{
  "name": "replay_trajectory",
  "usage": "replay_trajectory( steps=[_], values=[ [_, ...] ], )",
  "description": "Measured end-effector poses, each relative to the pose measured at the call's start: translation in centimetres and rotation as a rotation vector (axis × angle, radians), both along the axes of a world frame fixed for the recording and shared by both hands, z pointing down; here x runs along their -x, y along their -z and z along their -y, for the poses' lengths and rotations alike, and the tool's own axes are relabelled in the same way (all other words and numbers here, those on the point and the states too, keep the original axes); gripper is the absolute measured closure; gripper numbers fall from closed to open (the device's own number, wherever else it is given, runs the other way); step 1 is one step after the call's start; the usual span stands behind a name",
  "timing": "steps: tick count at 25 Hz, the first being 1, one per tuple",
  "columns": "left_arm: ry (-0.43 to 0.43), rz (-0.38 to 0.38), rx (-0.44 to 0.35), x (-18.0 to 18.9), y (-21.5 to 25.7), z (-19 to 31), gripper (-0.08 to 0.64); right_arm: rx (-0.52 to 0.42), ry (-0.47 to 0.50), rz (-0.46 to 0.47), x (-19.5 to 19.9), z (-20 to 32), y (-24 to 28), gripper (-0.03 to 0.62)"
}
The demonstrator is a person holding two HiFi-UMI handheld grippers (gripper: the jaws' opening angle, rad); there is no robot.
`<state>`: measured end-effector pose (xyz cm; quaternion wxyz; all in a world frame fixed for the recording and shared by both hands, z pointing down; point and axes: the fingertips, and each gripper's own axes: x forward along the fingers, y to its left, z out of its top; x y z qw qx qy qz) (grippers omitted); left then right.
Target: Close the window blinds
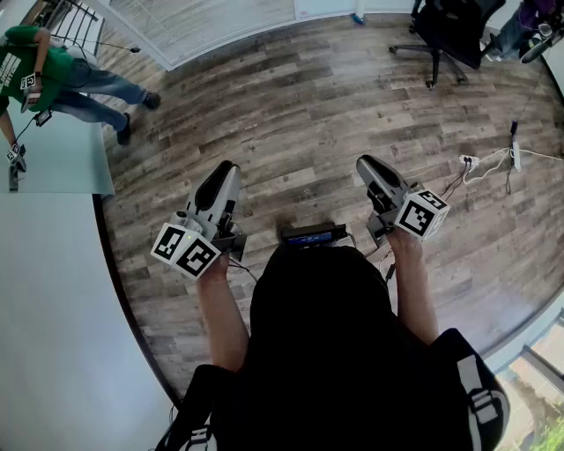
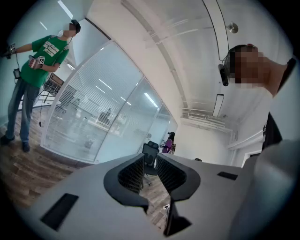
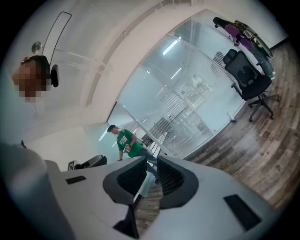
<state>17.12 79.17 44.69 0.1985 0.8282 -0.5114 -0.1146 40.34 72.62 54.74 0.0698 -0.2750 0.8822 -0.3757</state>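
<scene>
**Both grippers carried low, well apart from the blinds**

We hold the left gripper and the right gripper at waist level over the wooden floor. We judge this a carrying pose, with nothing yet to reach. The fingers of each stand a narrow gap apart, with nothing between them. The window blinds hang behind a glass partition, cut off by the head view's top edge, and we can make out no cord or wand.

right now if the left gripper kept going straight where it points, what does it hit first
Nothing close. The left gripper, jaws apart and empty, points over wood floor toward the black office chair near the glass wall; the chair looks first in line, though depth is unclear.
</scene>
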Motion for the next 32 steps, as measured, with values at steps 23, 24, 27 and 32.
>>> replay_trajectory(
  steps=[23,24,27,32],
  values=[
    [0.01,-0.089,-0.019,8.5,-0.4,4.8,0.471,-0.018,-0.055,-0.164,7.4,5.5,0.9,0.514],
    [0.012,-0.094,-0.017,9.0,-0.6,4.9,0.471,-0.019,-0.056,-0.169,7.8,5.8,0.8,0.514],
    [0.018,-0.114,-0.004,10.6,-1.5,5.1,0.471,-0.011,-0.055,-0.181,8.9,5.9,0.3,0.514],
    [0.013,-0.135,-0.005,12.7,-2.4,5.1,0.471,-0.007,-0.047,-0.19,10.9,5.5,-0.1,0.514]
  ],
)
